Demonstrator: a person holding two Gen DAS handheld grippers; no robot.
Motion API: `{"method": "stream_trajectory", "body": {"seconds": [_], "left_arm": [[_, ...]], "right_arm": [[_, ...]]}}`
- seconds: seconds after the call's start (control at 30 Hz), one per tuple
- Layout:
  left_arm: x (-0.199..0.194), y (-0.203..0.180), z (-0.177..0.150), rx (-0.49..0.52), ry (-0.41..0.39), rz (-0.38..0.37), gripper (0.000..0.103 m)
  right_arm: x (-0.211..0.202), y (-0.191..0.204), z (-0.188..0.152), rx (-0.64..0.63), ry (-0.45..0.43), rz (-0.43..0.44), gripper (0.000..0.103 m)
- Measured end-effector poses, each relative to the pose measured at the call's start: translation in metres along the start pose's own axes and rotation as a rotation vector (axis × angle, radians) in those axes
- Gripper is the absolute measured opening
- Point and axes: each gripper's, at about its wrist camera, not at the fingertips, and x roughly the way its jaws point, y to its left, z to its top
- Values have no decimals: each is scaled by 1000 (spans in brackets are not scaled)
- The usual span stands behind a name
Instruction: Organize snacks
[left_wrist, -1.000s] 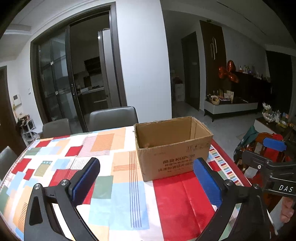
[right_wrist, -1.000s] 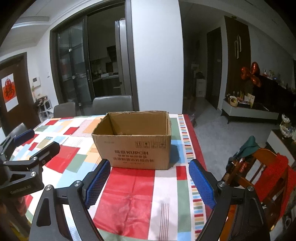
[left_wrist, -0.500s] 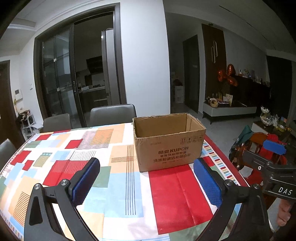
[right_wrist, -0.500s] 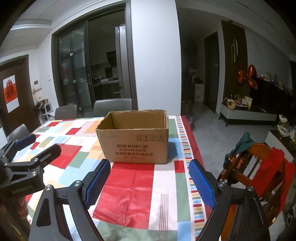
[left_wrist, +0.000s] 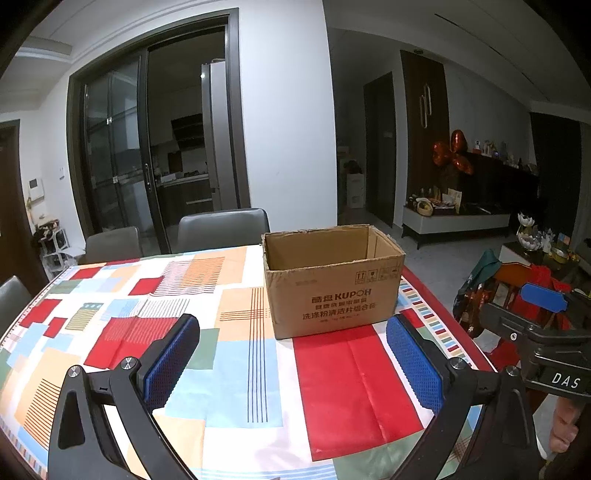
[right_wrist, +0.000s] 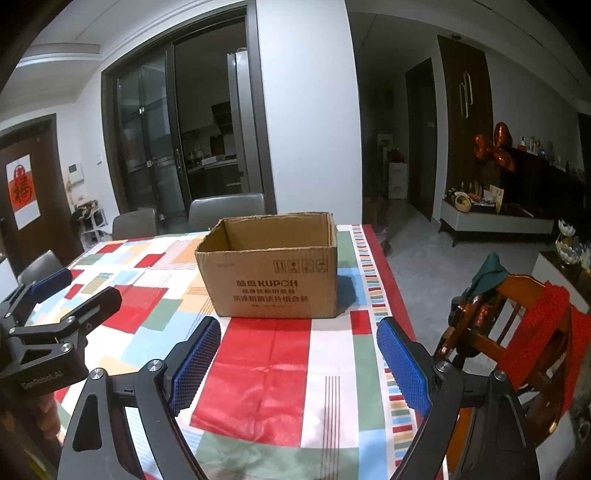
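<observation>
Dining room at night, dim, white walls, dark-framed glass sliding doors (left_wrist: 122, 155) at the back. Landmark is the cardboard box (left_wrist: 332, 280): brown corrugated, rectangular, top flaps gone or folded, ragged upper edge, printed text and handling symbols on its front. Interior looks bare as far as the rim lets me see. It stands upright on the table (left_wrist: 236, 369), which is covered with a glossy patchwork tablecloth (right_wrist: 258, 369) in red, blue, orange, green and white blocks with striped patches.

Left of the box: two grey padded chairs (left_wrist: 221, 229) behind the table edge, smooth leather-like backs.

In front of the box, left side: left gripper (left_wrist: 291, 363), black angular frame, blue rubbery dimpled pads, jaws spread wide with nothing between them, above the cloth and well short of the box.

In front of the box, right side: right gripper (right_wrist: 295, 367), same build, jaws also spread wide, nothing held, only tablecloth showing in the gap.

Right of the box: striped cloth border, then a wooden chair (right_wrist: 517, 332) with a curved back, red fabric and a green cloth draped over it. Farther right, a low white cabinet (right_wrist: 495, 221) with small clutter and red foil balloons (right_wrist: 495, 147) above.

No snacks visible in either view.
</observation>
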Motion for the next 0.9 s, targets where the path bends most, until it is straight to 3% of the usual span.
{"method": "stream_trajectory", "body": {"seconds": [0.9], "left_arm": [[0, 5, -3, -12, 14, -3, 103]], "right_arm": [[1, 2, -6, -11, 13, 2, 87]]}}
